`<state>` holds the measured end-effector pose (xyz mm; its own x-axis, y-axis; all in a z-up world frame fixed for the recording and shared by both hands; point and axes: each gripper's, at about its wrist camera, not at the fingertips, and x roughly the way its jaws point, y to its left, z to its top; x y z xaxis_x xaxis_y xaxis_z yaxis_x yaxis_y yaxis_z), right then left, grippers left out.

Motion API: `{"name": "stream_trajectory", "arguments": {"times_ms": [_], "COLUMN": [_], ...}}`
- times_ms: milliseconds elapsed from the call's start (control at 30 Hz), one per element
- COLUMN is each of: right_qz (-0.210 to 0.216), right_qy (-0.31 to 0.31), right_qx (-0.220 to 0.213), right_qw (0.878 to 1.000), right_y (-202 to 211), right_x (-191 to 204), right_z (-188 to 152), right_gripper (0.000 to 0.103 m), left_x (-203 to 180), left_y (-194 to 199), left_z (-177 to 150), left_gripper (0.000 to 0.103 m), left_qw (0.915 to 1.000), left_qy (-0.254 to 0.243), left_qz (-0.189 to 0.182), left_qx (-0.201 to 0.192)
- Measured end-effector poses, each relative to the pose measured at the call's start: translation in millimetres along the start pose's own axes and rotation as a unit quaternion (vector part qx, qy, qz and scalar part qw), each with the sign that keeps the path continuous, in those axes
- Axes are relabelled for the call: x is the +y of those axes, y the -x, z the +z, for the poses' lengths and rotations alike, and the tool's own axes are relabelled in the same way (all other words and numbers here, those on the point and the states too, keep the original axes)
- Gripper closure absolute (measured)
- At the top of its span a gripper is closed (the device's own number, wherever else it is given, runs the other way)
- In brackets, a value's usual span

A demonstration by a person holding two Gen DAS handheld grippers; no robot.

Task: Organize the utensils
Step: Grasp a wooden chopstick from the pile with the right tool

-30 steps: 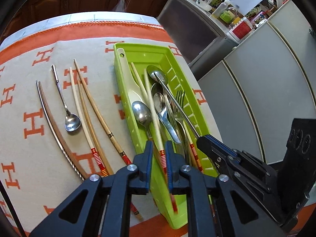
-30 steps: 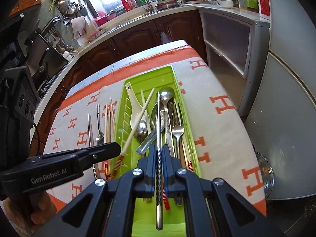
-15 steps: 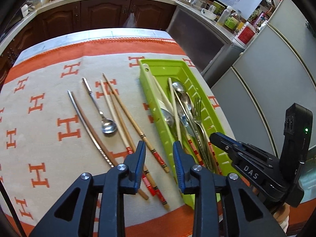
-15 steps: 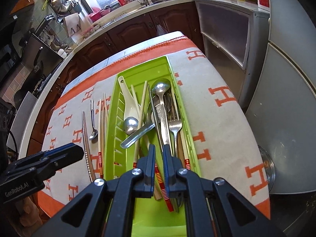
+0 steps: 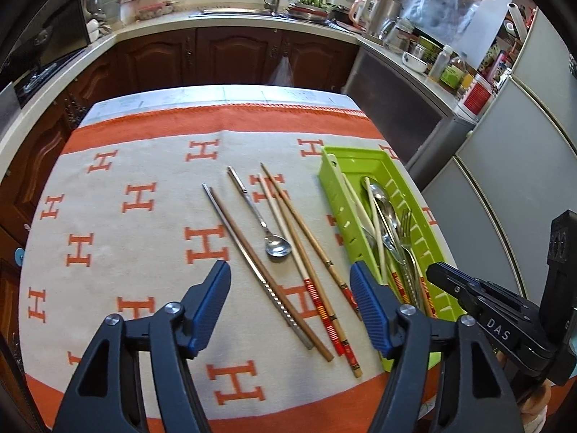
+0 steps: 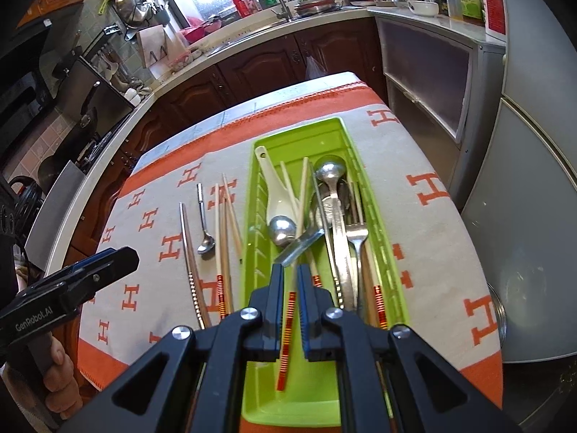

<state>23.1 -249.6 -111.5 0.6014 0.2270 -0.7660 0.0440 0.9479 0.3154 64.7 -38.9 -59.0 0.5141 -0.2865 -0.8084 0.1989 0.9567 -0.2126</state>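
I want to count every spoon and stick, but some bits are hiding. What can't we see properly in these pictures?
- Right wrist view: the right gripper covers the near end of the green tray.
- Same view: the striped chopstick between its fingers looks blurred.
- Left wrist view: utensils overlap in the tray, so they can't be counted.
- Left wrist view: the left gripper hides the cloth's near edge.

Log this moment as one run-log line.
left gripper: open above loose chopsticks on cloth | right gripper: shut on red-banded chopstick over green tray
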Motion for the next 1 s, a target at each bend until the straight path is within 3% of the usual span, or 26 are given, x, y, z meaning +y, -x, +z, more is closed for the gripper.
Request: {"name": "stream_trajectory", "arguments": {"times_ms": [467, 600, 867, 1000], "right_qz": [0.029, 0.027, 0.026, 0.028], "right_qy": [0.040, 0.065, 0.104, 0.122], "right_qx": [-0.003, 0.001, 0.029, 0.050], "right_qw": [0.999, 0.998, 0.994, 0.991], "right_y": [4, 0, -24, -43], "right_x": [51, 69, 101, 113], "right_z": [-2, -3, -5, -7], "right_gripper": [0.096, 0.096, 0.096, 0.096], "left_x": [37, 50, 79, 93], "left_y": [23, 25, 25, 23], "left_z": [-5, -7, -13, -17], "left_gripper": [0.026, 0.026, 0.026, 0.026], "left_qw": [0.9980, 0.9958, 0.9918, 0.9920], "left_qy": [0.022, 0.013, 0.014, 0.027], "left_qz": [0.044, 0.078, 0.115, 0.108], "left_qx": [-0.040, -0.047, -0.055, -0.059]}}
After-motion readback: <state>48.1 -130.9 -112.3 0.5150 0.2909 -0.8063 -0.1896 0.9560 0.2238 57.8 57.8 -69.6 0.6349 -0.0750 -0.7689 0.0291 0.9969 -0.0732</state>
